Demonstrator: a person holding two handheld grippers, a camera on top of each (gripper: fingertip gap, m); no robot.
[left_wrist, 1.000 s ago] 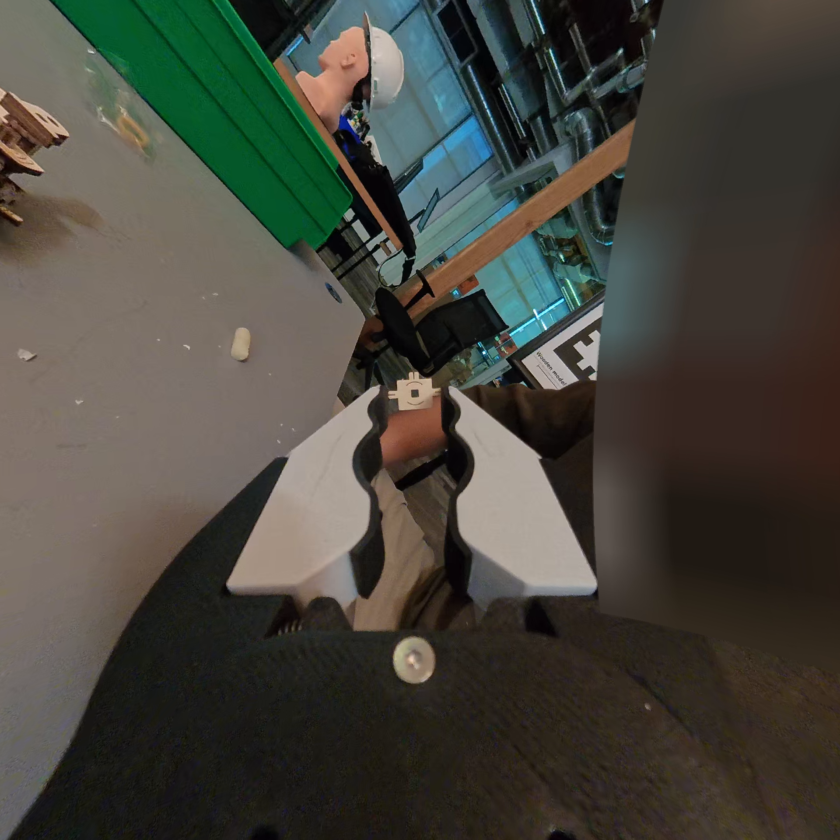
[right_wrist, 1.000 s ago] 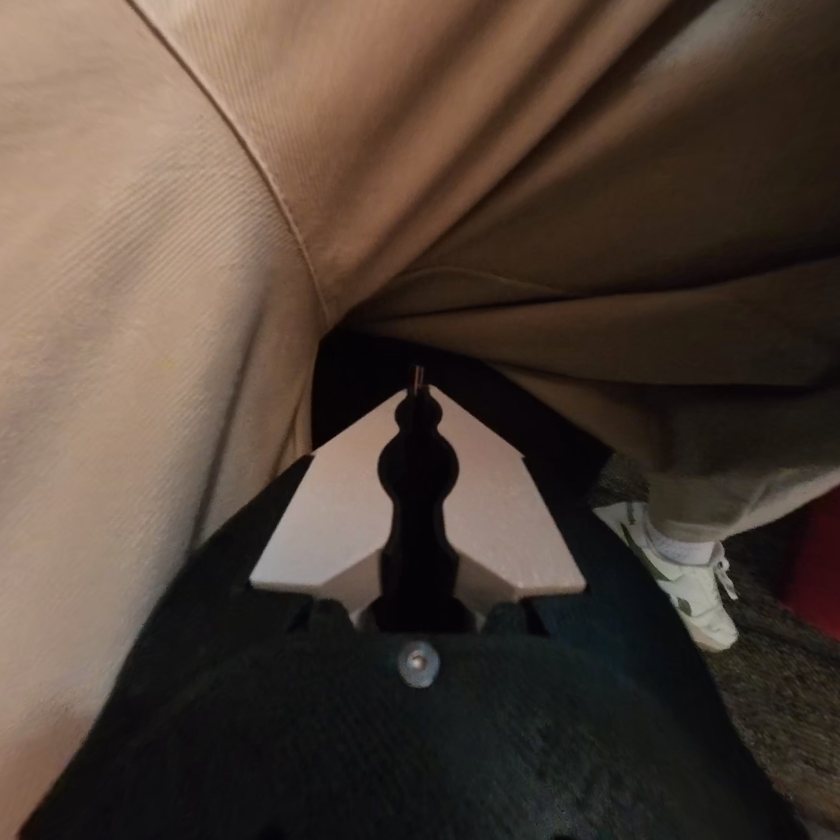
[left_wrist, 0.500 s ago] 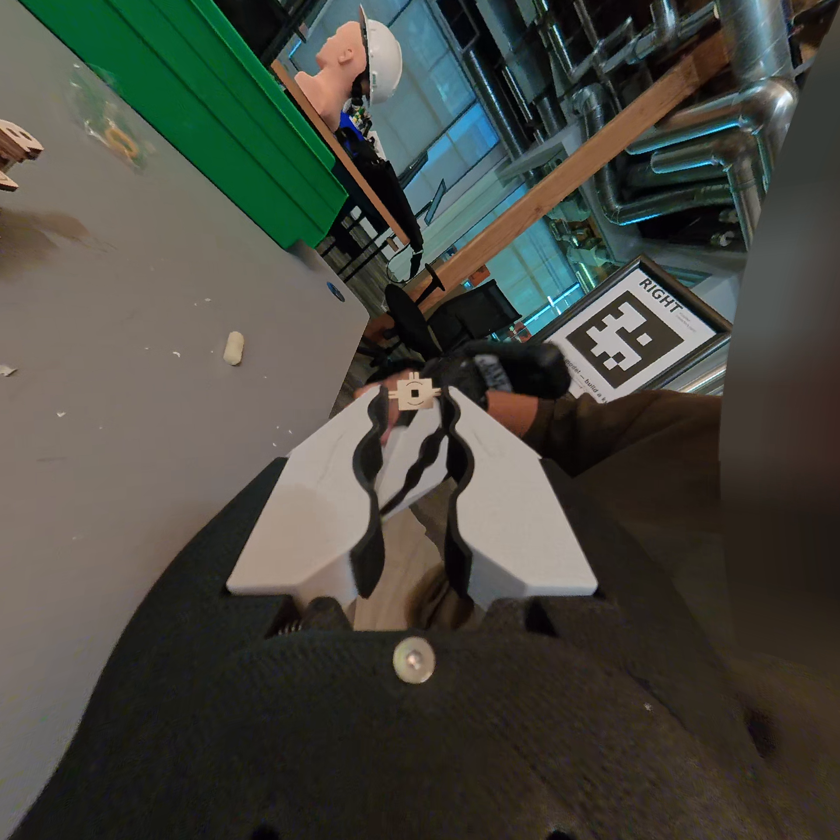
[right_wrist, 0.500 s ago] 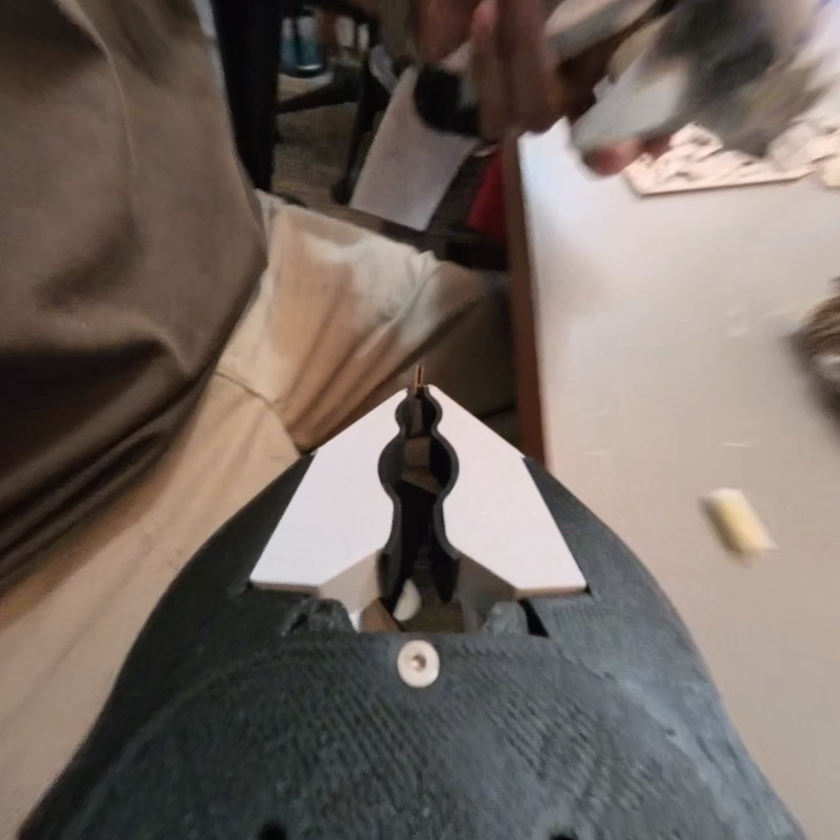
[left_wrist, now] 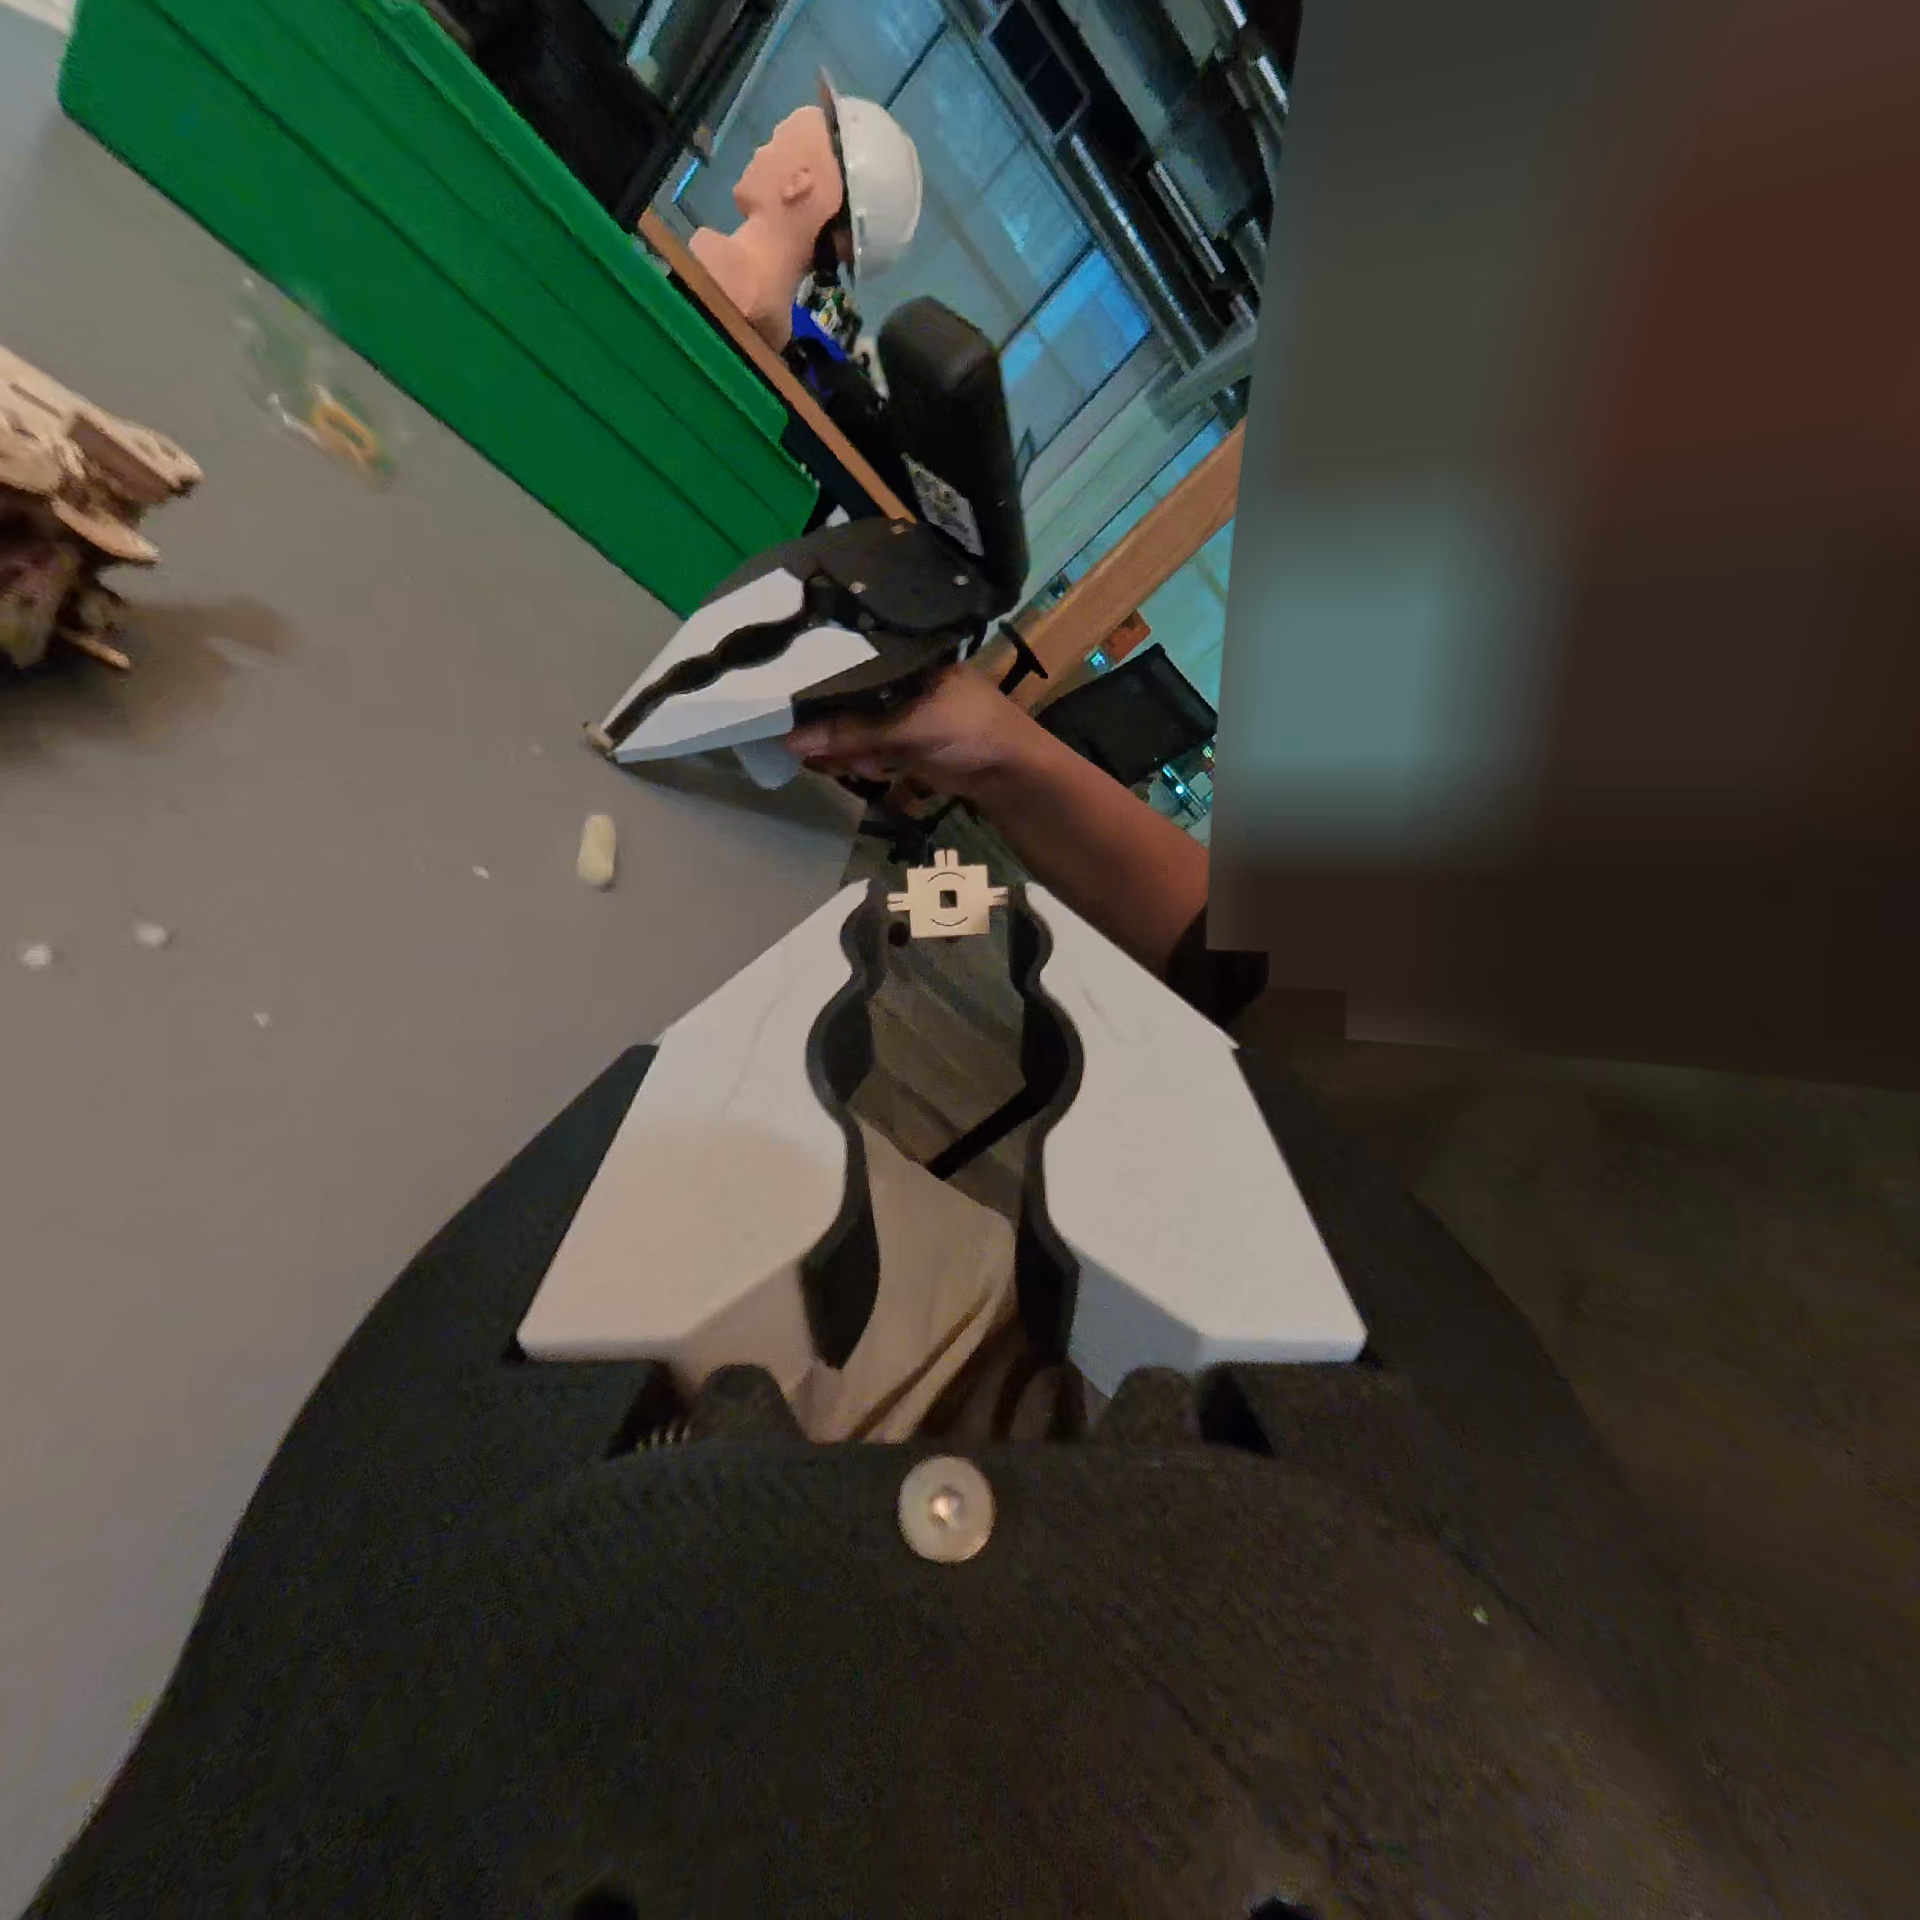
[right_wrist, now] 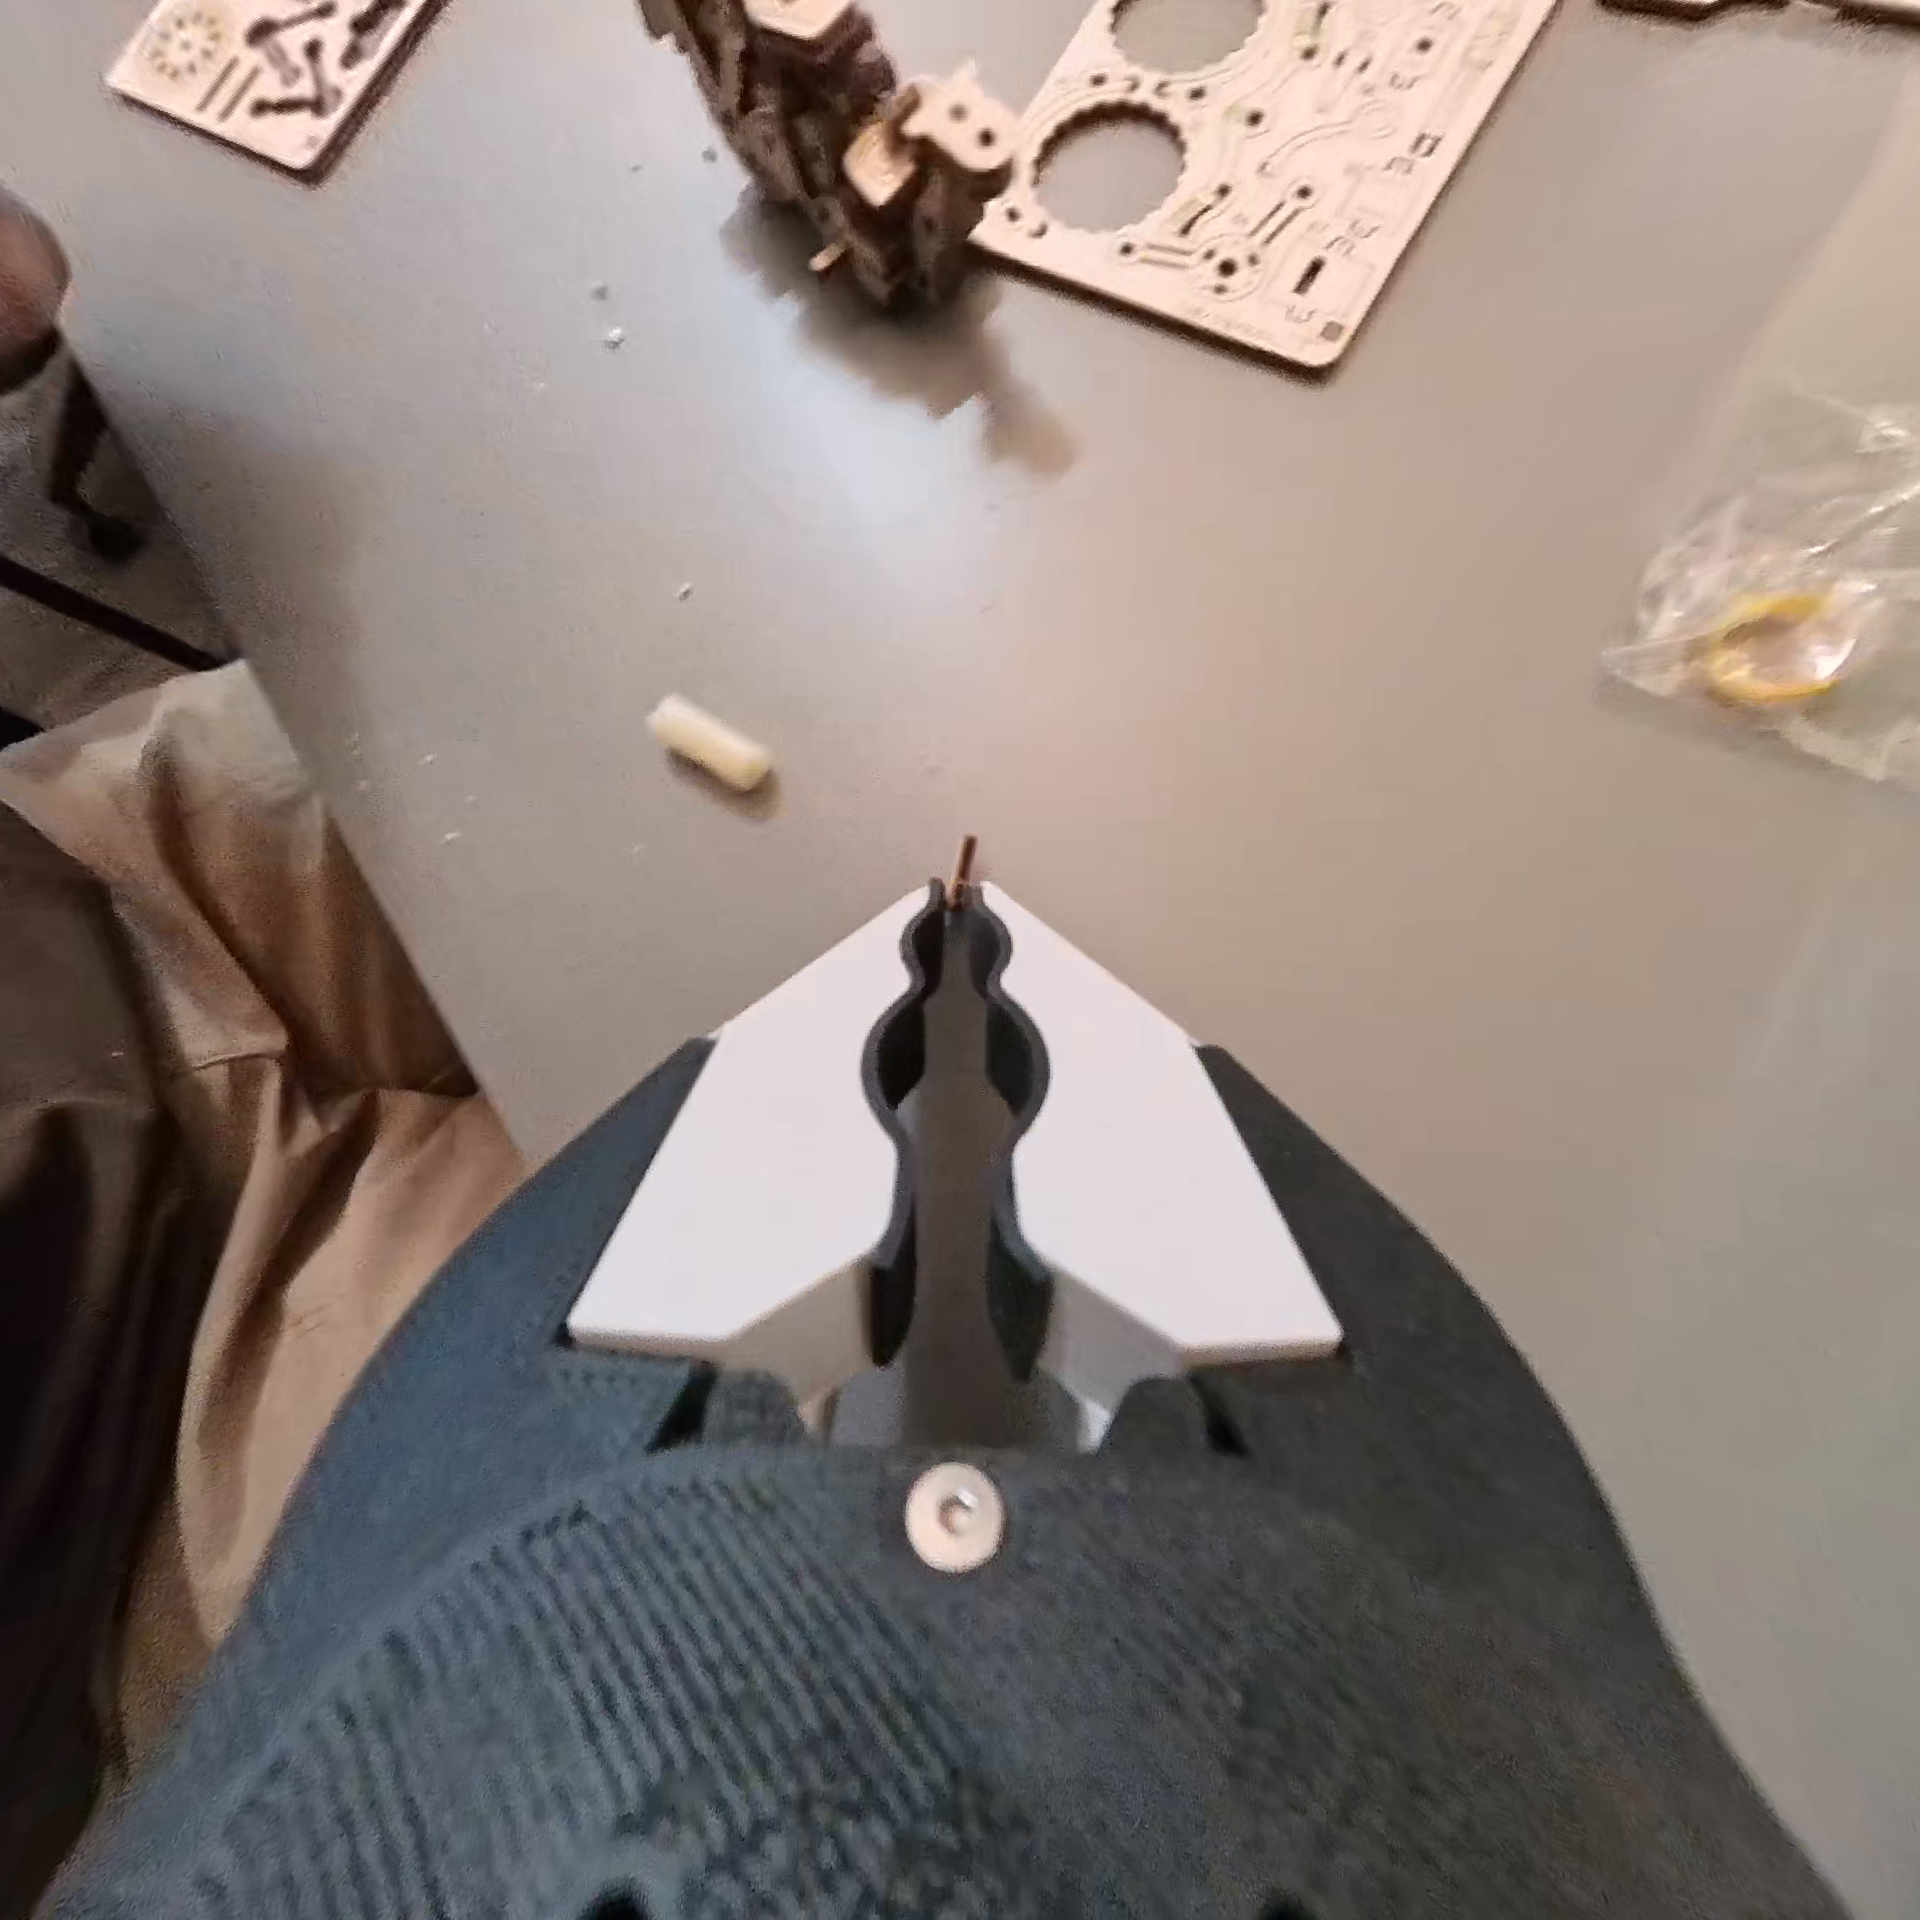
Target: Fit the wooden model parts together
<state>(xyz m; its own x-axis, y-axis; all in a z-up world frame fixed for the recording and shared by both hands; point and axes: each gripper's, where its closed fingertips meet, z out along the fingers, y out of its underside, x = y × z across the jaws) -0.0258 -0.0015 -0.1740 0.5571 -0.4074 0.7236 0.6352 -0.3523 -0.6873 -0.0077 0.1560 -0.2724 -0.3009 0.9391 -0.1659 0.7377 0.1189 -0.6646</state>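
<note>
My left gripper [left_wrist: 948,906] is shut on a small flat wooden part [left_wrist: 945,902] with tabs and a square hole, held off the table's near edge. My right gripper [right_wrist: 958,896] is shut on a thin wooden pin [right_wrist: 964,860] that sticks out past its tips, above the grey table [right_wrist: 1299,644]. It also shows in the left wrist view [left_wrist: 613,732], tips low over the table. The half-built wooden model [right_wrist: 842,135] stands at the far side; it shows at the left edge of the left wrist view [left_wrist: 62,530].
Two cut-out wooden sheets [right_wrist: 1247,156] [right_wrist: 260,62] lie beside the model. A small cream peg [right_wrist: 709,740] and crumbs lie mid-table. A clear bag with yellow bands [right_wrist: 1787,623] lies right. A green box [left_wrist: 436,301] stands at the back. The person's trousers [right_wrist: 156,987] are left.
My right gripper has swung up from beside the person's legs to over the table, still holding the pin. The left gripper has kept its part and turned slightly.
</note>
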